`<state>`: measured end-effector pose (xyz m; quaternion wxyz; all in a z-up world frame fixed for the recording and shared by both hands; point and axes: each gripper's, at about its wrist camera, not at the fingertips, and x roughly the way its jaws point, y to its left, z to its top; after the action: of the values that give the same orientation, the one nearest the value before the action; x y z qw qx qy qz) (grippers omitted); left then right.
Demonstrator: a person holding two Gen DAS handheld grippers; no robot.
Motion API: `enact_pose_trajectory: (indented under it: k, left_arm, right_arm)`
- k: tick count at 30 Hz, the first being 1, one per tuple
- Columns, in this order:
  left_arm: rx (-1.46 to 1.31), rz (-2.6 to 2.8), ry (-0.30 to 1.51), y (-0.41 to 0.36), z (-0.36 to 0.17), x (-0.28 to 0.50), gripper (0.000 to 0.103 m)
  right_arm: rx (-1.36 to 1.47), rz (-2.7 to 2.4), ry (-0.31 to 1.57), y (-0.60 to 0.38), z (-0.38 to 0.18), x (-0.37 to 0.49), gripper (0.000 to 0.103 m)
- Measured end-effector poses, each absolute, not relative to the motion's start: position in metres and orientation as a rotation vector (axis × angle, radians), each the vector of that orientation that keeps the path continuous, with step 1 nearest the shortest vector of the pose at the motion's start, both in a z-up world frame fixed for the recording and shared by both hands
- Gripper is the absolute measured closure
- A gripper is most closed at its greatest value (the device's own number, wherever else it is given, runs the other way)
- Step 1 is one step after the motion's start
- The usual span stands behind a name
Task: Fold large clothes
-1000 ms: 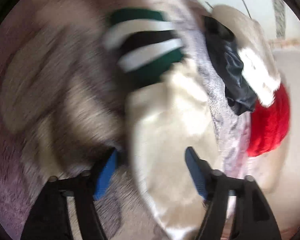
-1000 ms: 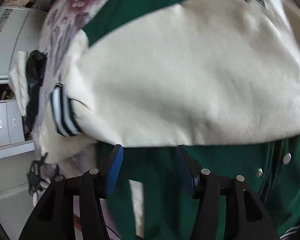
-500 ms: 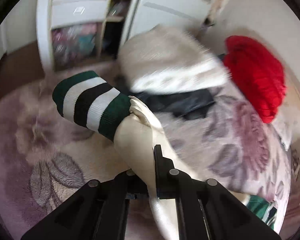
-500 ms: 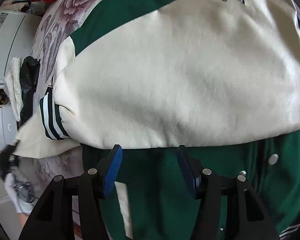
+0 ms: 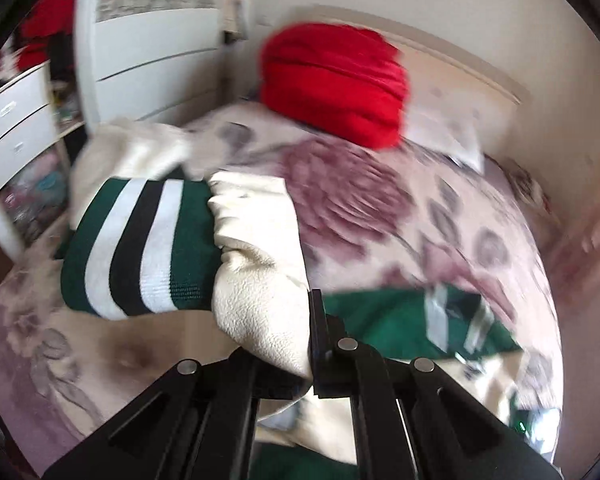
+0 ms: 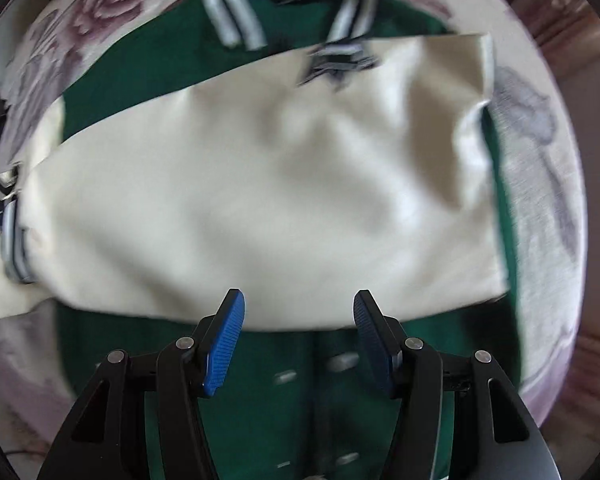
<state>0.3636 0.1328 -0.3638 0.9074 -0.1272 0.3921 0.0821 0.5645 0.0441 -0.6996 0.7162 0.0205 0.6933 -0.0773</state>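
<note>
A green varsity jacket (image 6: 260, 412) with cream sleeves lies on the flowered bed. One cream sleeve (image 6: 260, 184) is folded across its chest, below the striped collar (image 6: 236, 16). My left gripper (image 5: 306, 320) is shut on the other cream sleeve (image 5: 256, 280) and holds it lifted above the bed; its green cuff with white and black stripes (image 5: 136, 248) hangs to the left. The jacket's green body (image 5: 388, 328) shows beyond it. My right gripper (image 6: 298, 312) hovers open above the jacket's buttoned front, pointing down, with nothing between its blue pads (image 6: 224, 348).
The bedspread (image 5: 380, 216) has purple flowers. A red cushion (image 5: 336, 84) and a pale pillow lie by the headboard. A cream garment (image 5: 128, 152) is heaped at the bed's left edge. White drawers (image 5: 16, 128) and a wardrobe stand to the left.
My left gripper closed on the cream sleeve and lifted it up off the bed, rolling as it rose. My right gripper stayed open and rose, so more of the jacket shows.
</note>
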Motion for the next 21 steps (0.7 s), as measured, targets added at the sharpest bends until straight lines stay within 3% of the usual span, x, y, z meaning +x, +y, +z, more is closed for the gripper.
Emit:
enact_pose_trajectory:
  k: [4, 7, 11, 17, 18, 21]
  left_arm:
    - [-0.217, 0.041, 0.852, 0.051, -0.370, 0.365, 0.102]
    - [-0.206, -0.060, 0.915, -0.014, -0.380, 0.364, 0.102]
    - [-0.181, -0.189, 1.008, -0.104, -0.403, 0.370, 0.101]
    - [-0.062, -0.289, 1.233, -0.202, -0.478, 0.387, 0.097]
    - [-0.054, -0.297, 1.271, -0.210, -0.490, 0.388, 0.095]
    - [-0.073, -0.345, 1.325, -0.219, -0.500, 0.385, 0.067]
  right_arm:
    - [0.059, -0.189, 1.492, -0.003, -0.693, 0.557, 0.044]
    - [0.132, -0.205, 1.500, -0.043, -0.692, 0.546, 0.034]
    - [0.250, -0.245, 1.525, -0.111, -0.696, 0.519, 0.034]
    - [0.397, -0.337, 1.557, -0.211, -0.703, 0.461, 0.034]
    - [0.421, -0.348, 1.562, -0.225, -0.705, 0.451, 0.034]
    - [0.514, -0.364, 1.572, -0.257, -0.709, 0.428, 0.034]
